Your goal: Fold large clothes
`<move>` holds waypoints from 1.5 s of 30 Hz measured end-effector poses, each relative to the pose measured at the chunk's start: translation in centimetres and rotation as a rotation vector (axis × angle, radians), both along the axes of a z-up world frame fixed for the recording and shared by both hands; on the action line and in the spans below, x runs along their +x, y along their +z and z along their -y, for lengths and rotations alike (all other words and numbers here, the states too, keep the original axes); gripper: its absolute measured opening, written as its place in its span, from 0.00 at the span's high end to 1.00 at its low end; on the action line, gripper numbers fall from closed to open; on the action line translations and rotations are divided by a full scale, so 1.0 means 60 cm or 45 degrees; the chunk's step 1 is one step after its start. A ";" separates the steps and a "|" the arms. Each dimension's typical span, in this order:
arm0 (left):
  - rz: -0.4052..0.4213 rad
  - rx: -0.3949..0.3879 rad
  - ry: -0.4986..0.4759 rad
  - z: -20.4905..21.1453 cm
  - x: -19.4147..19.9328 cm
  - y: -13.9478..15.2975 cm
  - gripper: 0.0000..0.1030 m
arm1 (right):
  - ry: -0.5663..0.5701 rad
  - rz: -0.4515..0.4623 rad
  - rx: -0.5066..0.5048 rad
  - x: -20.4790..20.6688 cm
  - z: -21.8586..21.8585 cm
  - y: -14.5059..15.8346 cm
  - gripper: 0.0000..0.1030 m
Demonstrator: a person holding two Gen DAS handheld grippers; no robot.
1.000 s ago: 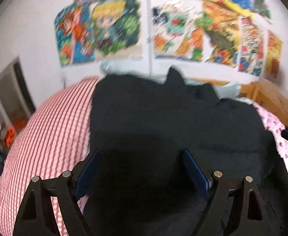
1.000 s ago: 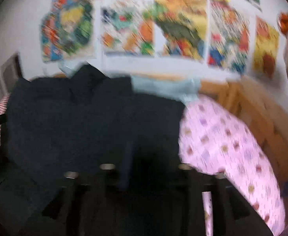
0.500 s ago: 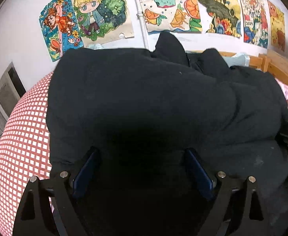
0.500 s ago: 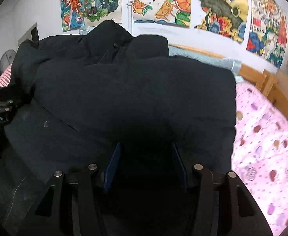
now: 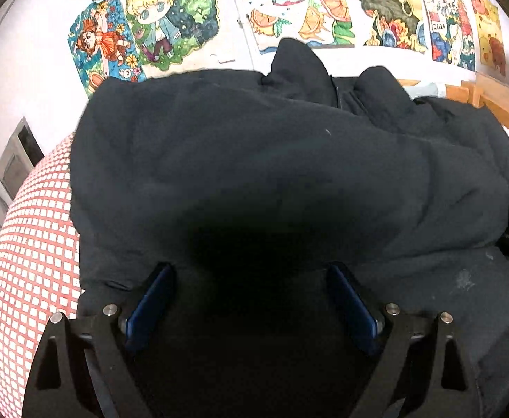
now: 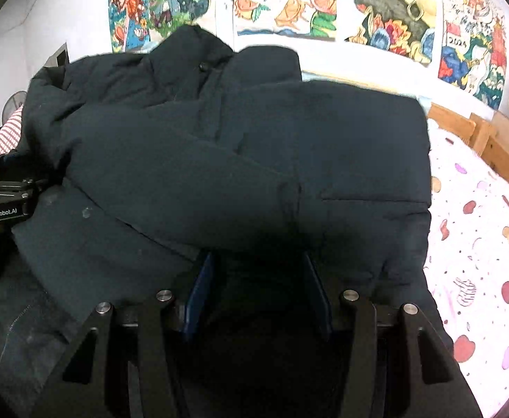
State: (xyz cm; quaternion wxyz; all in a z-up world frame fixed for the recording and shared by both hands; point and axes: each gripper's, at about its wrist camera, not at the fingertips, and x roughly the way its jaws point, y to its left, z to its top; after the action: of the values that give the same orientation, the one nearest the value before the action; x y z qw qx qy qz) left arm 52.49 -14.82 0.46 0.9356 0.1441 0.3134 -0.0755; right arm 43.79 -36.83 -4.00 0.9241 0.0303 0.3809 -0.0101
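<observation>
In your left view, the big puffy black coat (image 5: 272, 160) now fills the picture; a second ago it looked farther off, so the fold is coming down onto the bed's red checked sheet (image 5: 35, 261). Your left gripper (image 5: 251, 289) has just been opening and stands wide, with coat between. It's too dark to see if the pads touch.

In your right view, the coat (image 6: 240, 160) lies folded beside the pink spotted sheet (image 6: 477, 244). Your right gripper (image 6: 258, 289) is half open around dark cloth; whether it squeezes, I cannot tell.

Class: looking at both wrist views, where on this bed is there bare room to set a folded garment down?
Two patches: red checked bedding left of the dark jacket, and pink patterned sheet between jacket and wooden bed frame. The middle is crowded.
</observation>
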 end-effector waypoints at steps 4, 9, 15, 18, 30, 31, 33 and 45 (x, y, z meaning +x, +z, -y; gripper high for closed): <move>-0.036 -0.024 -0.007 -0.012 -0.016 0.032 0.11 | -0.058 0.028 0.151 -0.034 0.028 0.039 0.52; -0.079 -0.053 -0.036 -0.026 -0.054 0.080 0.11 | -0.135 0.040 0.257 -0.085 0.066 0.095 0.31; -0.303 -0.216 -0.094 -0.049 -0.088 0.124 0.09 | -0.178 -0.035 0.304 -0.120 0.070 0.146 0.19; -0.408 -0.254 -0.107 -0.059 -0.093 0.143 0.09 | -0.180 -0.093 0.354 -0.122 0.065 0.163 0.19; -0.119 -0.226 0.089 -0.061 0.038 0.228 0.09 | -0.307 0.091 0.431 0.023 0.104 0.184 0.19; -0.095 -0.244 0.092 -0.053 0.057 0.229 0.09 | -0.317 0.105 0.454 0.042 0.108 0.178 0.19; -0.058 -0.270 0.076 -0.034 0.090 0.230 0.09 | -0.337 0.139 0.533 0.084 0.121 0.163 0.20; -0.018 -0.202 0.150 0.099 0.285 0.211 0.17 | -0.387 0.080 0.671 0.344 0.140 0.123 0.36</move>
State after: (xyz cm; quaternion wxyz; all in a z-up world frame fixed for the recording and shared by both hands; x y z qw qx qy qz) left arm 69.56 -20.76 13.14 0.9446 0.0502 0.3210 -0.0460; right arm 64.46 -45.23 3.40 0.8835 0.3260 0.3328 -0.0481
